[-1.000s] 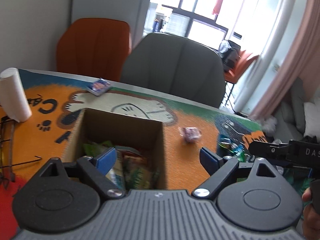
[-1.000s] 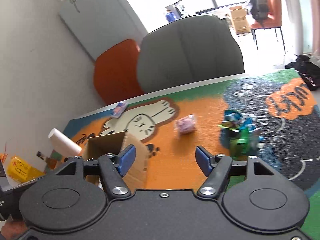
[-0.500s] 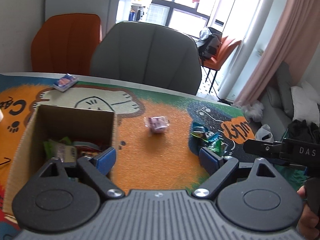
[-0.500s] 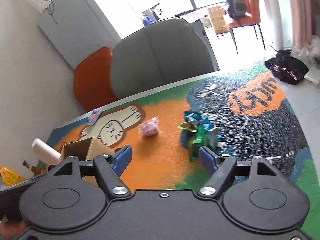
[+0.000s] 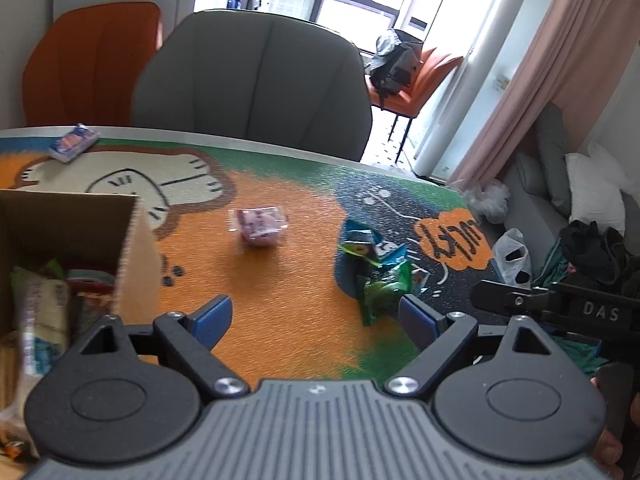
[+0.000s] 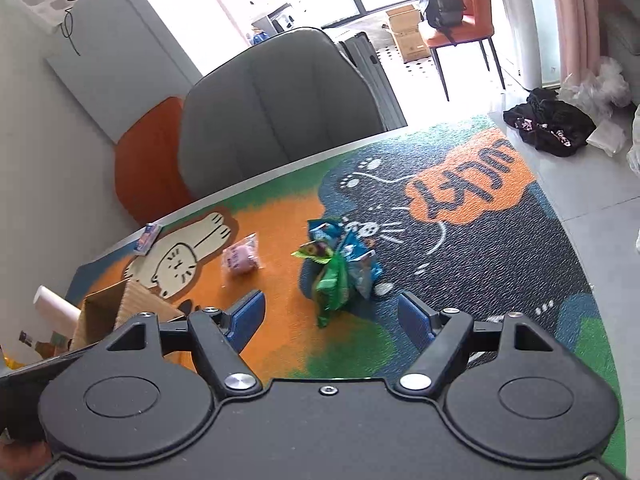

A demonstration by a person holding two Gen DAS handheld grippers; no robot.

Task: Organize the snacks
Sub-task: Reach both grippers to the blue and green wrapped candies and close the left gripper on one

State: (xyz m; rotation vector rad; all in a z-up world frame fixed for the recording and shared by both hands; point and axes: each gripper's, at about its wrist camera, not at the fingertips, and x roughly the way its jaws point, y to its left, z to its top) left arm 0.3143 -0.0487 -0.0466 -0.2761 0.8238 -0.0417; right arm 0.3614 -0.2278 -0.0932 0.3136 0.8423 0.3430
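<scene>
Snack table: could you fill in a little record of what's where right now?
box: cardboard box, open, snack packets inside
pink packet: pink packet alone on the orange part of the mat
pile: green and blue packets heaped on the mat
blue packet: blue packet by the far table edge
left gripper: left gripper open, empty
right gripper: right gripper open, empty, facing the pile

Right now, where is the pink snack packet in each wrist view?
Left wrist: the pink snack packet lies at centre, on the orange of the mat, above the open fingers.
Right wrist: the packet lies left of centre, upper left of the fingers.
Shared landmark: the pile of green and blue packets, to its right in both.
</scene>
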